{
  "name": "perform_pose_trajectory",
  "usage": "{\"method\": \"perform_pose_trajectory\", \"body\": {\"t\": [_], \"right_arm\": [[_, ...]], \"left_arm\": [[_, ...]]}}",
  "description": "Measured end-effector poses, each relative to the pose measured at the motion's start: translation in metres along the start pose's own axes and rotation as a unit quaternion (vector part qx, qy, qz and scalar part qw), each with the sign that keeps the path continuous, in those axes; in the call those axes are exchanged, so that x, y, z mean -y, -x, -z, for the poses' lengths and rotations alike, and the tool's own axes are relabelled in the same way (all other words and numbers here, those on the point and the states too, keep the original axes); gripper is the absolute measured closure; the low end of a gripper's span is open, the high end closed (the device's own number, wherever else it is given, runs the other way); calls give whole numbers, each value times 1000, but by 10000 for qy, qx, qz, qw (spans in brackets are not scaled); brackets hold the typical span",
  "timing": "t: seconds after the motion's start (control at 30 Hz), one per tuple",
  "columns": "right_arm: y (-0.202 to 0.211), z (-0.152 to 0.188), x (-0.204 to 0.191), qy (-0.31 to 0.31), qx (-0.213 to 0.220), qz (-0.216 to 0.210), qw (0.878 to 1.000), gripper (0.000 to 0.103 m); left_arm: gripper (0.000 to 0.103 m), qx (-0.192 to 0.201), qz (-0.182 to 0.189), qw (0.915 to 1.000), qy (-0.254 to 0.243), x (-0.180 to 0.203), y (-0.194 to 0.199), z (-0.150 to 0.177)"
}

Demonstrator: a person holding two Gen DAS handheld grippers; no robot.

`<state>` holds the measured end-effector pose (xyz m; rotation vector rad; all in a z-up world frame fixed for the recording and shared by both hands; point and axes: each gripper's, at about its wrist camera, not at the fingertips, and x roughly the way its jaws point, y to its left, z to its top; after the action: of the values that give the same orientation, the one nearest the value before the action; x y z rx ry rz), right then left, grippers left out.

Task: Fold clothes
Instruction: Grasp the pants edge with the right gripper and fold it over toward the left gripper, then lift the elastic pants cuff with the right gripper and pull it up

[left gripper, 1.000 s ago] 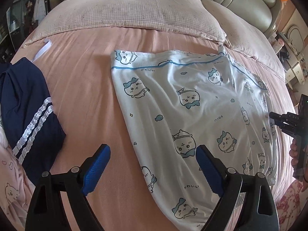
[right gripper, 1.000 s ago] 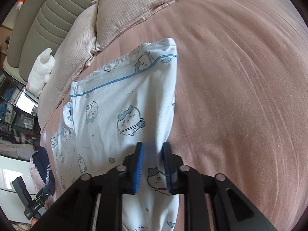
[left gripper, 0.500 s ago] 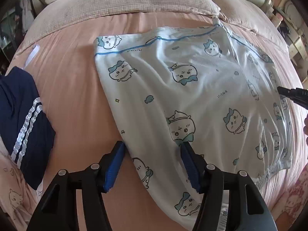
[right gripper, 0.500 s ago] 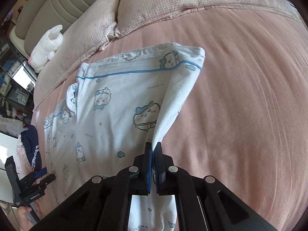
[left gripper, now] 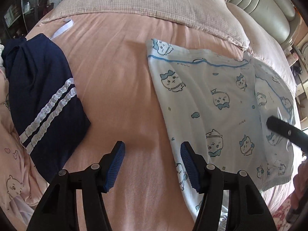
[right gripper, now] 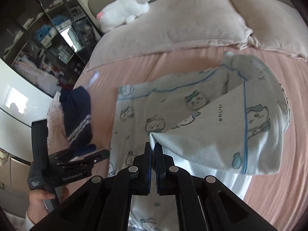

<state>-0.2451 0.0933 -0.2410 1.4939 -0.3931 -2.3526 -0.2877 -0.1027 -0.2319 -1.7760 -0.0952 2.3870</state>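
- Right gripper: clamped on an edge of the printed white garment, lifting it folded over itself above the pink bed.
- Left gripper: part-way open, empty, right fingertip over the garment's edge.

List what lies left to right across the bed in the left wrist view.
Pale pink printed garment → navy garment with two white lace stripes → bare pink bedsheet → white cartoon-print pyjama garment → black right gripper tip.
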Motion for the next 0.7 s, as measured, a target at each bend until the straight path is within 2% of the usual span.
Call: {"method": "perform_pose_trajectory", "body": {"t": [0.07,0.13,0.17,0.2,0.23,0.3,0.33,0.4,0.47,0.57,0.6,0.63,0.67,0.7], "right_arm": [[-3,17,-14,160,-8,319,9994,100],[13,32,-17,190,306,677,9971,98],[24,38,-18,215,482,840,9951,93],[37,43,-20,251,711,986,9923,83],[51,47,-22,330,907,1101,9892,65],[75,50,-30,595,1227,987,9857,50],[86,51,-31,666,1369,1006,9832,50],[98,51,-27,489,1287,1624,9771,50],[88,59,4,163,882,1853,9786,49],[49,80,54,-507,-132,1517,9870,49],[39,88,63,-701,-281,1257,9892,54],[34,93,66,-837,-318,950,9914,64],[33,95,63,-889,-317,731,9929,80],[33,94,56,-859,-293,557,9943,80]], "left_arm": [[45,-19,-35,10000,-29,1,0,1],[45,-21,-61,10000,-55,2,1,2],[45,-22,-74,9999,-69,3,2,3],[45,-13,-75,9999,-87,4,2,3],[45,1,-70,9999,-108,5,3,3],[45,44,-37,9999,-140,7,6,4],[45,68,-18,9999,-156,8,7,4],[45,101,19,9998,-187,9,8,5],[45,100,59,9997,-209,10,8,6],[45,109,67,9996,-244,12,7,4],[45,121,70,9996,-260,14,6,4],[45,162,126,9994,-269,15,8,3],[45,218,205,9992,-275,16,11,3],[45,275,285,9988,-281,17,13,3]]}}
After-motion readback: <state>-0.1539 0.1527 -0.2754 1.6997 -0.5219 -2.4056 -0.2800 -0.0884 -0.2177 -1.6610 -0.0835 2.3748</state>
